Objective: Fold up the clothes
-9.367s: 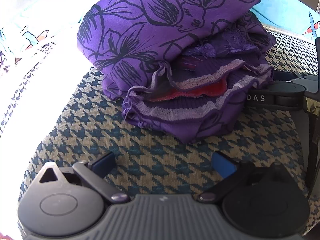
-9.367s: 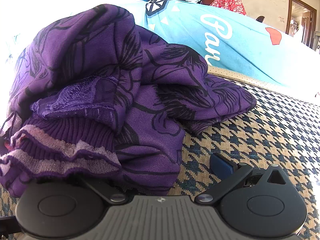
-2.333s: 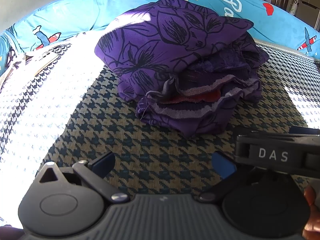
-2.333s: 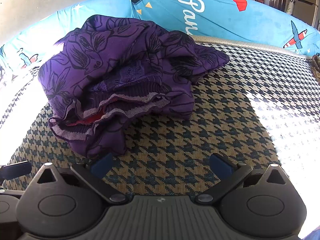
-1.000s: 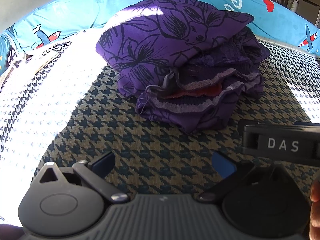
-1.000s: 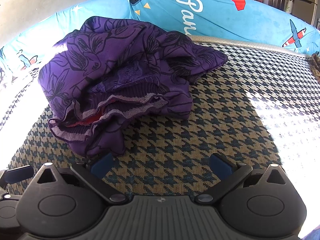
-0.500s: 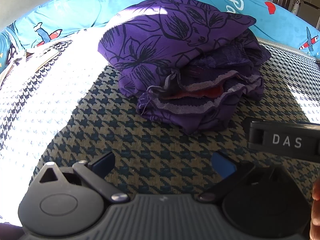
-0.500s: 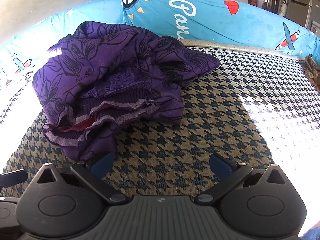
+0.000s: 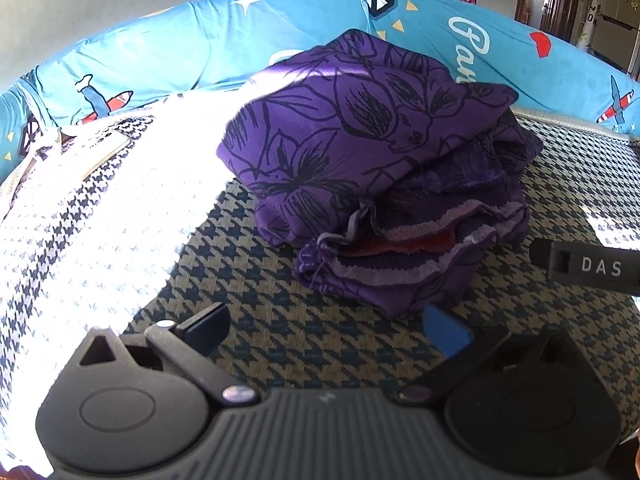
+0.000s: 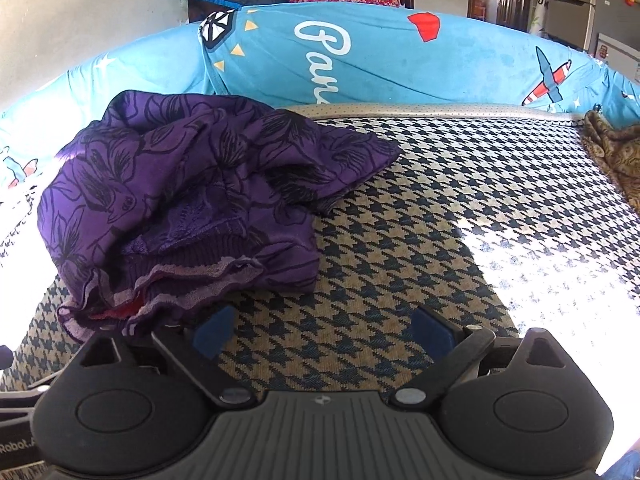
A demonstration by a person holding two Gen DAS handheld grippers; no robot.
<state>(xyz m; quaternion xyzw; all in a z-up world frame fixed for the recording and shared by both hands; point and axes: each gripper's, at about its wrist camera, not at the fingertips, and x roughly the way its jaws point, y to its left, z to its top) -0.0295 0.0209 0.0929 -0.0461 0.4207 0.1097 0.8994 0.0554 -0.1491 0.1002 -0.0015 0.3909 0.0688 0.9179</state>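
The purple floral garment [image 9: 372, 152] lies as a folded bundle on the houndstooth bed cover [image 10: 400, 280], with the blue printed bolster [image 10: 360, 56] just behind it. Both tools have drawn back from the bundle since a moment ago — the left gripper [image 9: 336, 328] and the right gripper [image 10: 320, 328] each hang with jaws spread wide and empty, cover showing between them. Against the earliest views, where the right gripper sat pressed into the cloth, the bundle now lies apart from both and looks unchanged in shape. That suggests this fold is finished. A brown patterned cloth [image 10: 612, 152], well right of the bundle, may be next.
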